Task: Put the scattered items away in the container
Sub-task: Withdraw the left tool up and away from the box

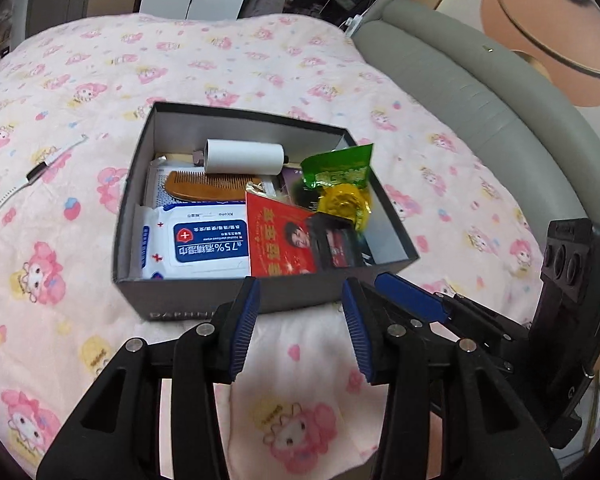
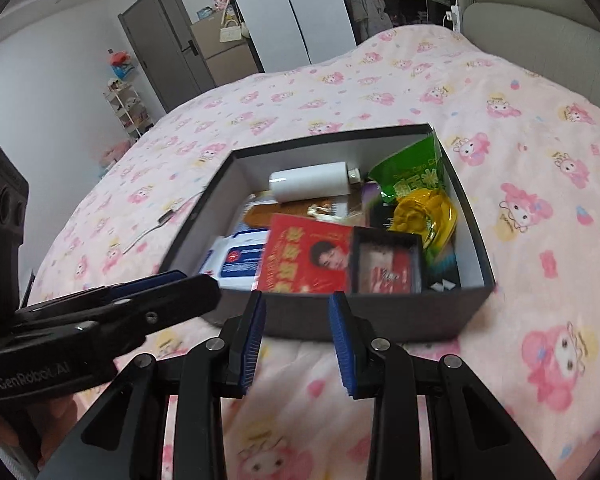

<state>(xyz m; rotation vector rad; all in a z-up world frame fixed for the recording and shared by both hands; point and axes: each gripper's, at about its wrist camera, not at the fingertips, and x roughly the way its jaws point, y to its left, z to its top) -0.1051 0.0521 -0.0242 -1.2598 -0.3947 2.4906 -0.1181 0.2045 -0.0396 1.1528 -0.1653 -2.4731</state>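
A dark grey cardboard box point(image 1: 188, 300) stands on the pink bed and also shows in the right wrist view point(image 2: 380, 320). It holds a white roll point(image 1: 242, 156), a wooden comb point(image 1: 204, 186), a wipes pack point(image 1: 196, 240), a red packet point(image 1: 280, 236), a green snack bag point(image 1: 338, 168) and a yellow wrapped item point(image 1: 344, 200). My left gripper point(image 1: 300, 292) is open and empty just in front of the box's near wall. My right gripper point(image 2: 296, 304) is open and empty at the same wall. A white watch strap point(image 1: 32, 178) lies on the blanket left of the box.
The pink cartoon blanket point(image 1: 300, 420) covers the bed. A grey padded headboard point(image 1: 480, 120) runs along the right. The right gripper's body point(image 1: 572, 300) sits at the left view's right edge; the left gripper's body point(image 2: 80, 320) crosses the right view's left side.
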